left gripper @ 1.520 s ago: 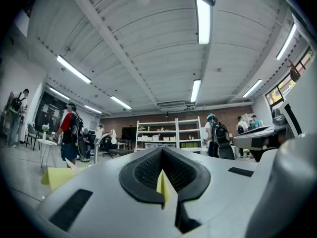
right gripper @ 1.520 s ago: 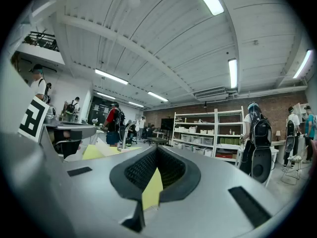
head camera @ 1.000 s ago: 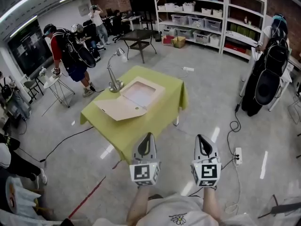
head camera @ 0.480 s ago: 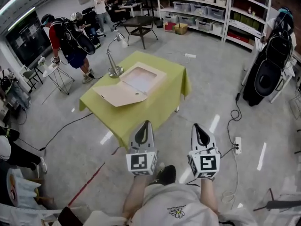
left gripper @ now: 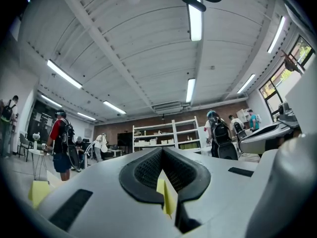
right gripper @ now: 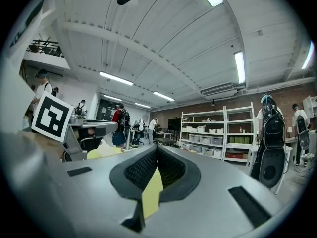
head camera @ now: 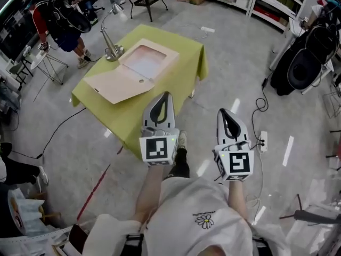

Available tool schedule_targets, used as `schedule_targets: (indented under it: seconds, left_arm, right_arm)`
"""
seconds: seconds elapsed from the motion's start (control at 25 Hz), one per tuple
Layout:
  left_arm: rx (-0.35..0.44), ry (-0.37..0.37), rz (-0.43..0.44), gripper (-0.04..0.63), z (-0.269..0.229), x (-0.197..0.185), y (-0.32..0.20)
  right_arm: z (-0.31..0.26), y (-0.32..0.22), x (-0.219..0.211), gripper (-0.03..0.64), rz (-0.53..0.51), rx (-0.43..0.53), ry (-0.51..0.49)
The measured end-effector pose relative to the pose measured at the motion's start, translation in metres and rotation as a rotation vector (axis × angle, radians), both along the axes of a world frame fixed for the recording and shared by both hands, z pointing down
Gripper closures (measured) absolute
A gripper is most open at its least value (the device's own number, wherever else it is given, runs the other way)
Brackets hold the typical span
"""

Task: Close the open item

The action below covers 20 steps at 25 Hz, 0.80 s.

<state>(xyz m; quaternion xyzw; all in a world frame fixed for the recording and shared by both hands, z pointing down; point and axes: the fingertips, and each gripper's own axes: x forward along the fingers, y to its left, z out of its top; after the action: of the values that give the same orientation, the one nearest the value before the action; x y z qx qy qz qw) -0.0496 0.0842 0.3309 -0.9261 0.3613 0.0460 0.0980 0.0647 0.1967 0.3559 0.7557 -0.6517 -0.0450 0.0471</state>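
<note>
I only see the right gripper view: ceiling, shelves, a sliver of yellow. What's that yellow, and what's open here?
Observer: The yellow is a cloth-covered table. A flat cardboard box lies on it, with its lid flapped out flat.
Visitor: Is either gripper touching it?
Observer: No. The head view shows the left gripper and right gripper both short of the box, jaws together and empty.
Visitor: Anything else on the table?
Observer: A desk lamp stands beside the box.

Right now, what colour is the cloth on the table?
Yellow-green. The cloth covers the whole table under the open box; the head view shows it best.
</note>
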Motion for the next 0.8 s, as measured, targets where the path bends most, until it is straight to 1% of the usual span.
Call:
schedule_targets:
  seconds: [0.16,0.28,0.32,0.36,0.44,0.48,0.56,0.64,0.68,0.8]
  left_arm:
    - [0.012,0.012,0.015,0.581,0.001,0.037,-0.053]
    - [-0.024,-0.015,0.019,0.581,0.011,0.058,-0.106]
    - [-0.026,-0.007,0.014,0.581,0.01,0.064,-0.125]
    - [-0.018,0.026,0.006,0.581,0.004,0.069,-0.143]
    - [0.0,0.121,-0.014,0.581,-0.016,0.077,-0.178]
    - [0.004,0.149,-0.025,0.581,-0.023,0.08,-0.196]
    - [0.007,0.165,-0.042,0.581,-0.03,0.086,-0.232]
    - [0.003,0.16,-0.048,0.581,-0.032,0.092,-0.266]
    - [0.001,0.156,-0.047,0.581,-0.032,0.094,-0.281]
    - [-0.006,0.158,-0.062,0.581,-0.031,0.097,-0.318]
  right_arm:
    - [0.007,-0.06,0.032,0.604,-0.001,-0.018,-0.021]
    - [0.006,-0.118,0.045,0.604,-0.026,-0.06,-0.008]
    - [0.004,-0.138,0.051,0.604,-0.026,-0.072,-0.004]
    - [0.001,-0.159,0.058,0.604,-0.021,-0.071,-0.003]
    - [-0.007,-0.202,0.074,0.604,-0.01,-0.053,-0.006]
    - [-0.012,-0.225,0.08,0.604,-0.017,-0.045,-0.002]
    - [-0.02,-0.268,0.089,0.604,-0.035,-0.043,0.011]
    - [-0.026,-0.304,0.094,0.604,-0.04,-0.059,0.021]
    - [-0.028,-0.319,0.096,0.604,-0.041,-0.065,0.026]
    - [-0.031,-0.357,0.095,0.604,-0.067,-0.042,0.059]
